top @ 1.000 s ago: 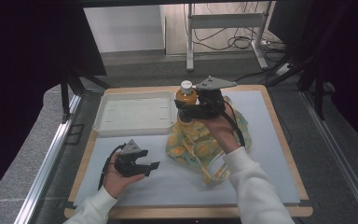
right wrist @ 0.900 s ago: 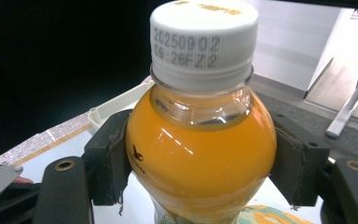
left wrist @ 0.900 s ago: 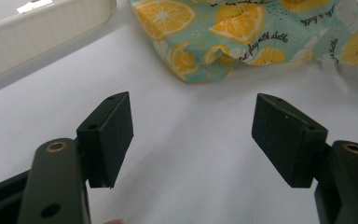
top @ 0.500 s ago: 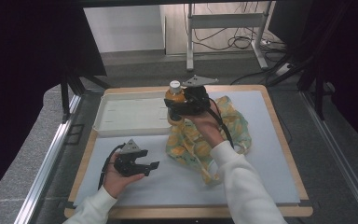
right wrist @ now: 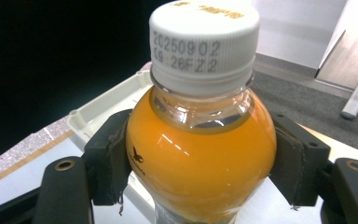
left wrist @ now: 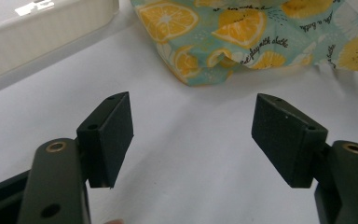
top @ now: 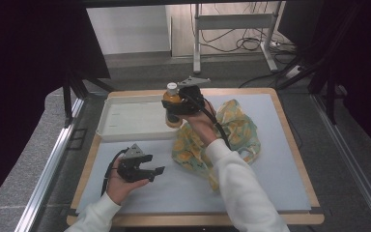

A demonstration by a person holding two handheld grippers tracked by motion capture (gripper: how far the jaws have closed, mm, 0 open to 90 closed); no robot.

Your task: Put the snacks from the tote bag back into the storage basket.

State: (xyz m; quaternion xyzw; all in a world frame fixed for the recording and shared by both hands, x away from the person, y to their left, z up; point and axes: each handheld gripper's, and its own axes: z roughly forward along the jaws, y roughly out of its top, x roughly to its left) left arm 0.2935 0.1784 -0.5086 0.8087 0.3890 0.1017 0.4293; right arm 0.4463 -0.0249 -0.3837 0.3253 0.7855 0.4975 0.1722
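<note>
Right gripper (right wrist: 200,172) clamps orange bottle (right wrist: 200,154), white cap (right wrist: 204,42) stamped "20250902"

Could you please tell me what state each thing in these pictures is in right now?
Bottle: capped, full of orange drink, upright, held above the tray's near corner.
Right gripper: shut on the bottle.
Left gripper: open, nothing between its fingers.
Tray: empty.
Patterned bag: crumpled, lying on the table.
</note>
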